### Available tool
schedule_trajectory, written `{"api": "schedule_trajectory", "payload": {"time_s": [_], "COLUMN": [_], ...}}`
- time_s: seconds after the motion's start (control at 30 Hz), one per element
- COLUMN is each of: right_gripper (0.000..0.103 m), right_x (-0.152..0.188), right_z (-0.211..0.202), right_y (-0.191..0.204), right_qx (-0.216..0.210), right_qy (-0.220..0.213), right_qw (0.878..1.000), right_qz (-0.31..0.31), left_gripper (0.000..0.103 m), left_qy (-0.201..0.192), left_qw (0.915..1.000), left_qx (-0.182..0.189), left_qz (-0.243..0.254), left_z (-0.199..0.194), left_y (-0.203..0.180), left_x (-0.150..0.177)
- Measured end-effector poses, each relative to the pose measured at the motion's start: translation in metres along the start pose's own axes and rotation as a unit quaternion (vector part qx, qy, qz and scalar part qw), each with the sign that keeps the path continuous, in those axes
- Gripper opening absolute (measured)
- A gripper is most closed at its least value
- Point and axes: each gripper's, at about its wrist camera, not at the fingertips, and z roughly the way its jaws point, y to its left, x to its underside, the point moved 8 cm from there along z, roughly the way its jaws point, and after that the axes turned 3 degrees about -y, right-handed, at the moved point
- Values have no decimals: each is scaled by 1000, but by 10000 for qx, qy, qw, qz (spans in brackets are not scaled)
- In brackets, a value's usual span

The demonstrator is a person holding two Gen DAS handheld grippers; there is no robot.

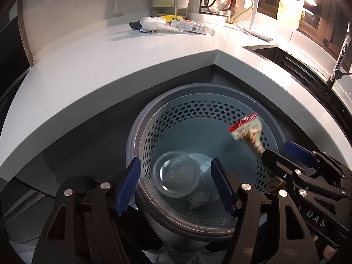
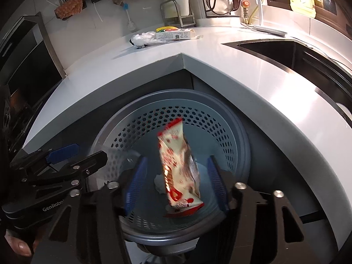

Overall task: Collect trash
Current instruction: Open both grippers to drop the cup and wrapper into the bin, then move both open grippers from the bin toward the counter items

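A grey perforated trash bin [image 1: 154, 132] stands on the floor under the counter corner; it also shows in the right wrist view [image 2: 231, 132]. Inside lie a clear plastic cup [image 1: 176, 173] and a crumpled paper wad [image 1: 199, 200]. My left gripper [image 1: 176, 187] is open and empty over the bin. My right gripper [image 2: 176, 184] is open over the bin, with a red-and-white snack wrapper [image 2: 178, 167] blurred between its fingers, not clamped. From the left wrist view the wrapper [image 1: 246, 129] sticks out beyond the right gripper [image 1: 277, 156].
On the white counter [image 1: 88, 66] lie a crumpled plastic bag [image 1: 154, 23], a white carton box [image 1: 191, 27] and a yellow lid [image 1: 170, 18]. A sink [image 2: 286, 50] is at the right. A rack with pans stands at the back.
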Motion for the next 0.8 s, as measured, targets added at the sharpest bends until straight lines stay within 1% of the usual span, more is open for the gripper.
{"api": "schedule_trajectory", "payload": {"time_s": [0.07,0.5,0.57,0.7,0.8], "right_gripper": [66,67,67,67,67], "right_x": [-2,0,1,1,0], "right_z": [-2,-2,-2,-1,-1], "right_y": [1,0,0,0,1], "right_qx": [-4,8,3,-16,-37], "right_qy": [-70,-45,-42,-60,-98], "right_qw": [10000,10000,10000,10000,9999], "right_qz": [0,10,18,55,65], "left_gripper": [68,69,71,78,78], "left_qy": [-8,36,23,-26,-42], "left_qw": [10000,10000,9999,9998,9997], "left_qx": [-13,-6,-9,-28,-51], "left_qz": [-12,-71,-101,-184,-228], "left_z": [0,0,0,-2,-3], "left_y": [1,5,7,12,16], "left_x": [0,2,2,1,-1]}}
